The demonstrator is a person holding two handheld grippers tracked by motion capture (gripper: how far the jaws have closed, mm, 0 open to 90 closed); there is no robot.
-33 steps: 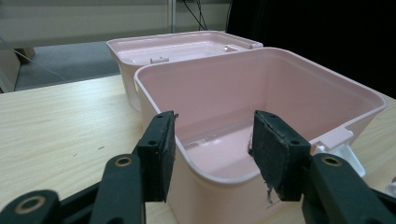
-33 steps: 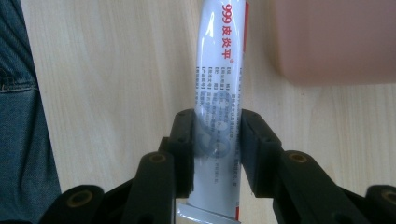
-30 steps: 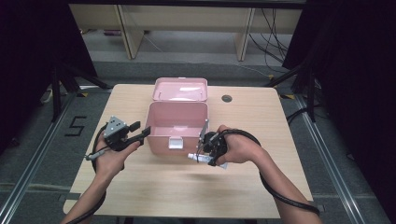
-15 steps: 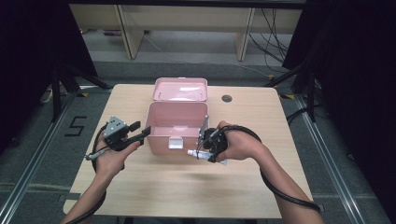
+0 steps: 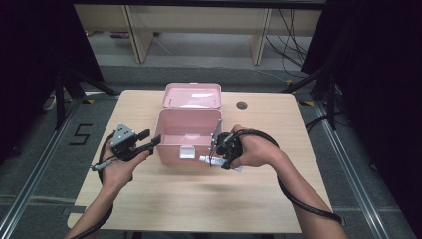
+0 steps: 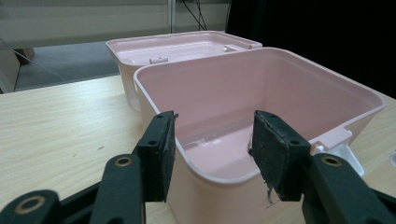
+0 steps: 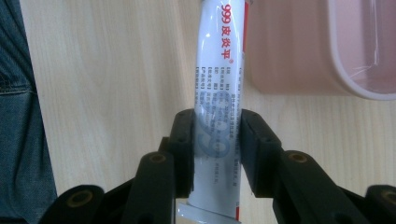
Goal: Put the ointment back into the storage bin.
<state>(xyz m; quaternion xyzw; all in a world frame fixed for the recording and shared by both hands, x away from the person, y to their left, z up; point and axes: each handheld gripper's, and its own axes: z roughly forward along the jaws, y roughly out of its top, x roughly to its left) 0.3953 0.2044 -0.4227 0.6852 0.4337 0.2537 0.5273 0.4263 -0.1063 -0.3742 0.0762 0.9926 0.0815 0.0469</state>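
An open pink box (image 5: 171, 149) stands mid-table, its lid (image 5: 193, 94) laid back behind it; the inside looks bare (image 6: 280, 93). My left gripper (image 5: 152, 142) is at the box's near left corner. In the left gripper view its jaws (image 6: 212, 149) sit wide around that corner, both pads against the outer walls. My right gripper (image 5: 215, 152) is by the box's front right corner, shut on a white tube with red and blue print (image 7: 219, 70). The tube (image 5: 205, 160) lies level, pointing left along the box front (image 7: 289, 56).
A white latch (image 5: 186, 153) hangs on the box front. A round cable hole (image 5: 242, 105) sits in the tabletop (image 5: 199, 199) at the back right. Bare wood runs in front of the box. A trouser leg (image 7: 18, 116) shows past the table edge.
My right hand has edged slightly towards the box front with the tube still in its jaws. The left gripper and the box have stayed put.
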